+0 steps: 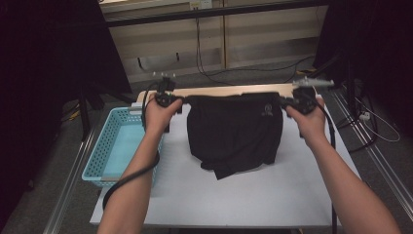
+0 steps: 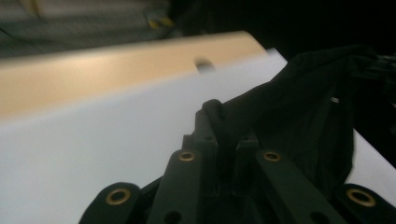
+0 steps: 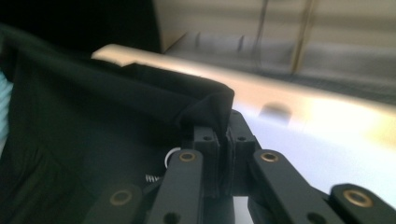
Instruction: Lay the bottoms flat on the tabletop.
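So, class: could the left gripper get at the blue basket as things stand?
Probably not yet: the left gripper is shut on the black garment, stretched to the right gripper. The blue basket sits open just beside it.

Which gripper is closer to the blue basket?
Left. The left gripper grips the black garment just above the blue basket; the right gripper is across the table.

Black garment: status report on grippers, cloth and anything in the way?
Left gripper and right gripper both shut on the black garment, top edge stretched between them. Lower part drapes on the table. Blue basket sits left, clear of cloth.
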Available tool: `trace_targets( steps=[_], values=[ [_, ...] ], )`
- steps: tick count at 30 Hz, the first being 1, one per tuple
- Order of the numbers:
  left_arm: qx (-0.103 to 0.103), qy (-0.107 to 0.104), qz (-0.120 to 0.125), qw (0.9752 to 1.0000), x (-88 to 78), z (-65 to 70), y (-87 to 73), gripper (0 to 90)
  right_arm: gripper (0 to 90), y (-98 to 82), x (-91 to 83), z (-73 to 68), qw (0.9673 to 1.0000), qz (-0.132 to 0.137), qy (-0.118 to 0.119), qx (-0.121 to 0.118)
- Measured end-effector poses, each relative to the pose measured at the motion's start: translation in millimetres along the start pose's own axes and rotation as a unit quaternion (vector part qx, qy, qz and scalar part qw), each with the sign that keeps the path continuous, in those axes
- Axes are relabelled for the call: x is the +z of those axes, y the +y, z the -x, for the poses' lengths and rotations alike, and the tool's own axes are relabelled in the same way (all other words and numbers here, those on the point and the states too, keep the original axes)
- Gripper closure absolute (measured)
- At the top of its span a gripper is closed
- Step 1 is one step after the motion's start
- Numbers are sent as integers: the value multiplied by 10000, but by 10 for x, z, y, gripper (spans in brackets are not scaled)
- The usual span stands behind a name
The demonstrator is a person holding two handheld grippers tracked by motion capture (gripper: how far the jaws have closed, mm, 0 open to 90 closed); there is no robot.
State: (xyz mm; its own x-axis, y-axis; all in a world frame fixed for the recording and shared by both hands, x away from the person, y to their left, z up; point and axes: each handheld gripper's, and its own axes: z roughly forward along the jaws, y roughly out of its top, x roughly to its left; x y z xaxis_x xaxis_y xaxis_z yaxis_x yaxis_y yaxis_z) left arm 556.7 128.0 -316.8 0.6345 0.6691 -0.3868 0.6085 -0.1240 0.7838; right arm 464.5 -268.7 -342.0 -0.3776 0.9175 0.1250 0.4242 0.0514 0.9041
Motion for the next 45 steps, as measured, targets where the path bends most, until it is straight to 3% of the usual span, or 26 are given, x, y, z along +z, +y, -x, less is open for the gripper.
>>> trace_targets(
  steps=[1,2,3,4,5,6,9,10,13,16,22,27,33,40,45],
  values=[
    [-16,107,157,9998,52,-32,75,840,851,143,103,36,9998,110,-138,36],
    [14,306,269,9992,99,-55,114,752,825,254,192,68,9994,219,-251,88],
    [-34,498,341,9982,140,-73,113,567,713,320,256,83,9987,296,-393,131],
    [-69,563,319,9979,173,-86,73,402,567,342,289,83,9977,297,-552,268],
    [10,600,298,9977,194,-91,4,339,485,319,300,66,9967,243,-683,372],
    [77,616,236,9978,208,-97,-79,304,455,266,306,41,9973,86,-661,320],
    [199,603,145,9979,217,-109,-375,231,358,-21,244,-40,9985,-199,-507,49],
    [218,607,127,9978,210,-98,-444,207,307,-156,197,-71,9987,-282,-409,62],
    [402,484,-2,9980,147,3,-704,188,276,-441,75,-169,9983,-525,-253,-18],
    [462,395,-97,9981,64,109,-918,166,248,-685,-85,-302,9977,-650,-170,-81],
    [470,302,-88,9984,-108,229,-1180,143,228,-941,-330,-464,9973,-682,-163,-221],
    [745,273,-156,9967,-186,344,-1302,124,214,-1116,-443,-533,9965,-768,-191,-277],
    [858,306,-198,9956,-175,387,-1428,112,213,-1262,-535,-593,9960,-777,-182,-390],
    [1027,280,-203,9941,-120,432,-1526,99,180,-1399,-514,-631,9961,-808,-126,-322],
    [1125,229,-421,9925,-17,402,-1619,87,164,-1427,-500,-659,9961,-823,-84,-322]
  ],
)
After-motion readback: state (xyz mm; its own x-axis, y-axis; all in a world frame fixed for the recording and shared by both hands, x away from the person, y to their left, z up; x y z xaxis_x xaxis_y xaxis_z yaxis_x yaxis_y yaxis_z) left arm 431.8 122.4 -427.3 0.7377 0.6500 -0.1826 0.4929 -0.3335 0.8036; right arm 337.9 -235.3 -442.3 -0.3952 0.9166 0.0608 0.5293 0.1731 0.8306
